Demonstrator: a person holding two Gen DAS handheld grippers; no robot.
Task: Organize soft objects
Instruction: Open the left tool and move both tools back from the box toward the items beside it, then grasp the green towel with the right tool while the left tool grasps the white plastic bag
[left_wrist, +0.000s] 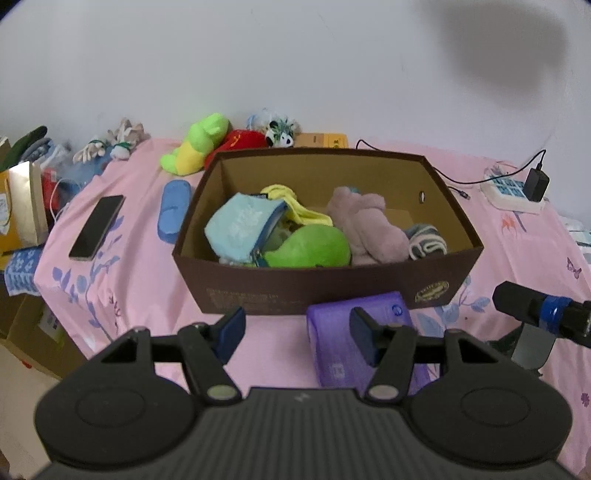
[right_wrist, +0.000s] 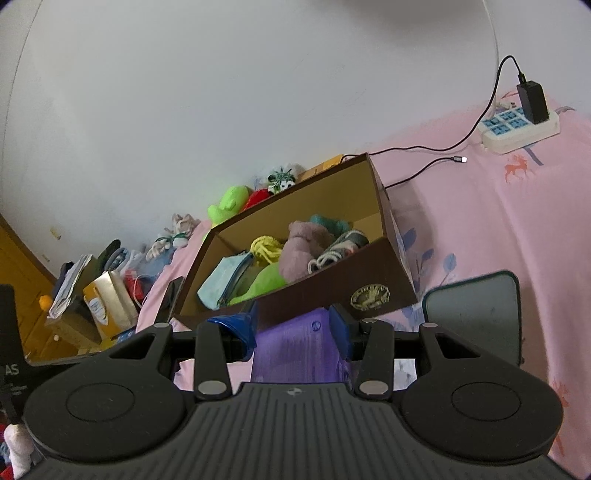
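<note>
The left gripper (left_wrist: 297, 334) is released, holding nothing; the right gripper (right_wrist: 291, 332) stands with its fingers either side of a purple tissue pack (right_wrist: 295, 347), whether it presses unclear; behind, a brown cardboard box (left_wrist: 325, 284) of plush toys (left_wrist: 365, 225) sits on a pink floral bedsheet (left_wrist: 129, 273) against a white wall (left_wrist: 295, 66).

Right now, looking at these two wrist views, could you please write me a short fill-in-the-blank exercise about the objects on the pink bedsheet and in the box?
1. The brown cardboard box holds a light blue zip pouch, and beside it lies a round plush toy of ____ colour.
2. The flat purple plastic pack lies on the sheet in ____ of the box.
3. The dark smartphone lies ____ the box, on the pink sheet.
4. The black charger is plugged into the white ____.

Missing words: green; front; outside; power strip
</note>
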